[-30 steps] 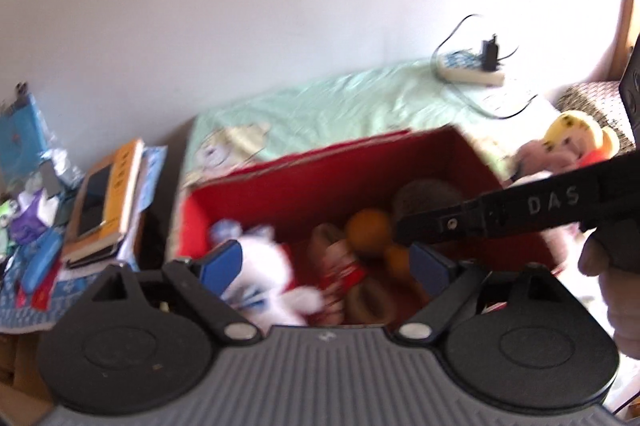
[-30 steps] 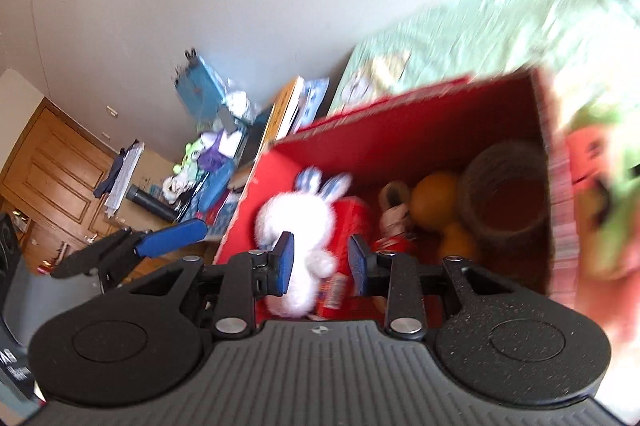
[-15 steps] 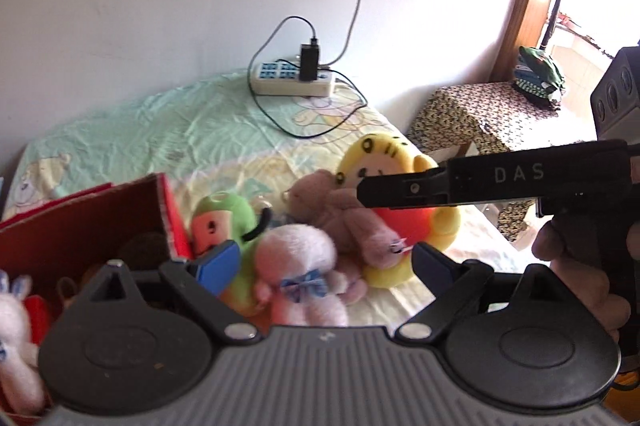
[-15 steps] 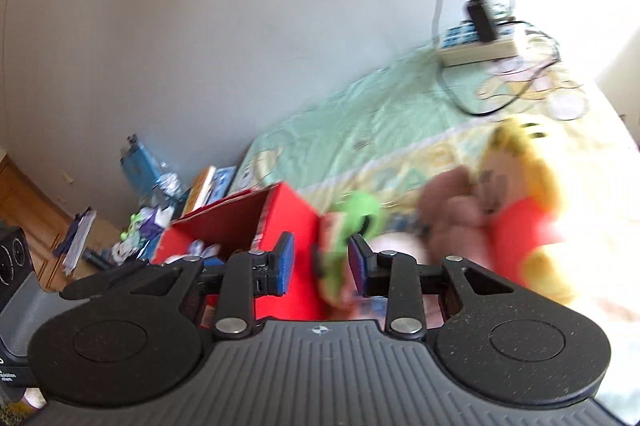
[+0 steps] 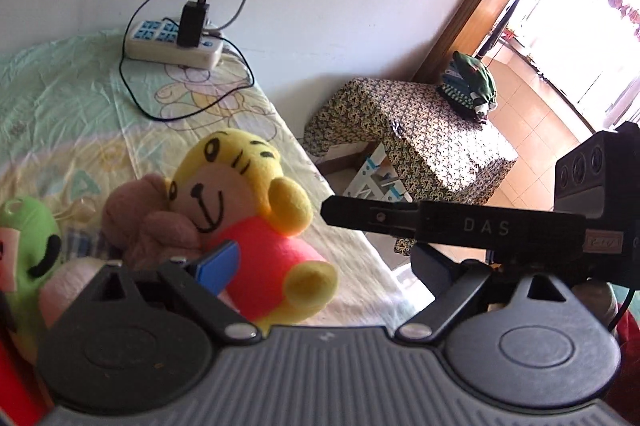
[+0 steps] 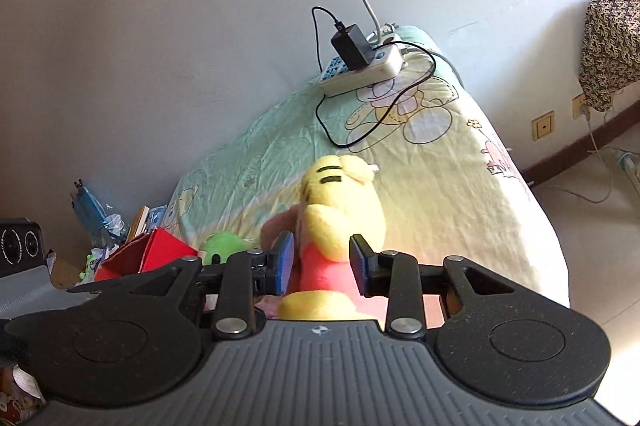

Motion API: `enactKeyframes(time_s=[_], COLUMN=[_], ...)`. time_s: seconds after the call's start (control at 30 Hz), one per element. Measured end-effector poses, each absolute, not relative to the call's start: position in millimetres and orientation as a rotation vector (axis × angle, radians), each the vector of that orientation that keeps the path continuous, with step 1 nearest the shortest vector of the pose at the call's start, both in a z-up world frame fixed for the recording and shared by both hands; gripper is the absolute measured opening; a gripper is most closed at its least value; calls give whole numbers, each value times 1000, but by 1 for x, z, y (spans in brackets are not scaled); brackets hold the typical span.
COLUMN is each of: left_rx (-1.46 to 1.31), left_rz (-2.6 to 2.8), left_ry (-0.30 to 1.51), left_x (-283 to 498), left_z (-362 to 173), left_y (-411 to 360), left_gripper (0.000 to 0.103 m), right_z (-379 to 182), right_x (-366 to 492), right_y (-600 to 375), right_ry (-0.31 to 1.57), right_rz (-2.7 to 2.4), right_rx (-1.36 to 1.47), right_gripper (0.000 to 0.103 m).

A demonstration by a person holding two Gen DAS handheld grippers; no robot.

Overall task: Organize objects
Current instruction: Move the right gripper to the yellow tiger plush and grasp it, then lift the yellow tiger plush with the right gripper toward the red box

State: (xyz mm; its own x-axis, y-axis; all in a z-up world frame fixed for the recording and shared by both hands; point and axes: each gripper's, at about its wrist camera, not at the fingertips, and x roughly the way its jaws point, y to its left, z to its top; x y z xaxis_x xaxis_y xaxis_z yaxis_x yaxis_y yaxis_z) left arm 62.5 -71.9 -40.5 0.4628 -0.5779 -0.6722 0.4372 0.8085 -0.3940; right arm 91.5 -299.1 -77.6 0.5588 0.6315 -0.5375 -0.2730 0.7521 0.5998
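Note:
A yellow plush bear in a red shirt (image 5: pixel 240 210) lies on the bed sheet (image 5: pixel 60 114) near its right edge. A brown plush (image 5: pixel 140 222), a green plush (image 5: pixel 24 238) and a pink plush (image 5: pixel 68 286) crowd against its left side. My left gripper (image 5: pixel 326 266) is open just above the bear's red belly, touching nothing. My right gripper (image 6: pixel 322 264) hovers over the bear (image 6: pixel 340 222); its jaws are opening, narrowly apart, and the bear shows in the gap without being pressed. Its black finger (image 5: pixel 460 226) reaches in from the right. The red box (image 6: pixel 156 254) stands left of the toys.
A power strip with a charger and cables (image 5: pixel 176 42) lies at the head of the bed by the wall. Right of the bed stands a table under patterned cloth (image 5: pixel 420 130) with folded clothes (image 5: pixel 472 82). Clutter (image 6: pixel 92 214) sits beyond the box.
Both grippers swung right, away from the filled red box and over to the plush toys. The box slid out to the left of both views, and the yellow bear came under both grippers.

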Motion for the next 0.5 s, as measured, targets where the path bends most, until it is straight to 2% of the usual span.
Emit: enactKeyframes(time_s=[0.23,0.33,0.4,0.5], left_rx=[-178,-196,-187,-117], left_rz=[-580,-569,-571,-564], left_ry=[991,1026,1026,1023], left_x=[84,91,94,96], left_z=[-75,-87,-90,-92], left_y=[-80,-79,-82,-93], left_gripper=[91,91,93,96], right_z=[-112,-119,-123,-135], right_x=[124,133,137,143], right_y=[-306,-303,-300,-294], right_ry=[907,929,947,989], right_rz=[636,668,684,704], right_rx=[580,605,603,614], right_gripper=[44,51,59,61])
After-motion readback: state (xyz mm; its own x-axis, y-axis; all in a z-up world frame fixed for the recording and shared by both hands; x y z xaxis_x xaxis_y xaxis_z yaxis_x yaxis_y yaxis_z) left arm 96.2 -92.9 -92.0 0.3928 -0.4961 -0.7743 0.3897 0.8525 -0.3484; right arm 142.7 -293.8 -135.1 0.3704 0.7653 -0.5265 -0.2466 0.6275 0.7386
